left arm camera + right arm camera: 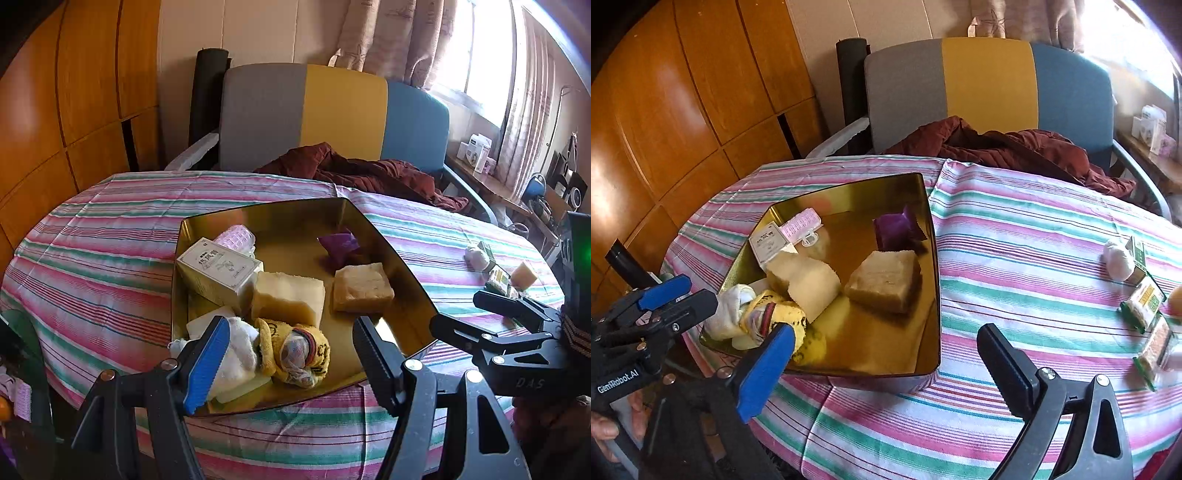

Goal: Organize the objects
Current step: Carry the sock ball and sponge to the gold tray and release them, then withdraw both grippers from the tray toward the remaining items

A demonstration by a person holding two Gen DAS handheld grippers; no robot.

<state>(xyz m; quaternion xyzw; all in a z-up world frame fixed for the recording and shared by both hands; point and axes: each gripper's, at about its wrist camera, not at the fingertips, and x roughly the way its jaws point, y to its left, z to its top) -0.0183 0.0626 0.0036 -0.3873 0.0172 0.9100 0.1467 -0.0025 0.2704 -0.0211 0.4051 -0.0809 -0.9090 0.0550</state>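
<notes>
- The right gripper (882,354) hangs nearest, jaws wide and empty, over the near rim of the gold metal tin (932,258) on the striped-cloth counter (1015,258).
- The left gripper (290,354), also spread and holding nothing, hovers over the yellow rolled sock (295,350) inside the tin.
- Next, I judge, fetch the green-edged packets (1145,306) and white ball (1118,258), well apart to the right.
- Approach low; the tin's wall stands between.

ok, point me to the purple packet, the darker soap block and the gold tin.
purple packet (892,229): right wrist view, middle of its top face.
darker soap block (886,282): right wrist view, centre of its upper face.
gold tin (932,295): right wrist view, bare inner right wall.
</notes>
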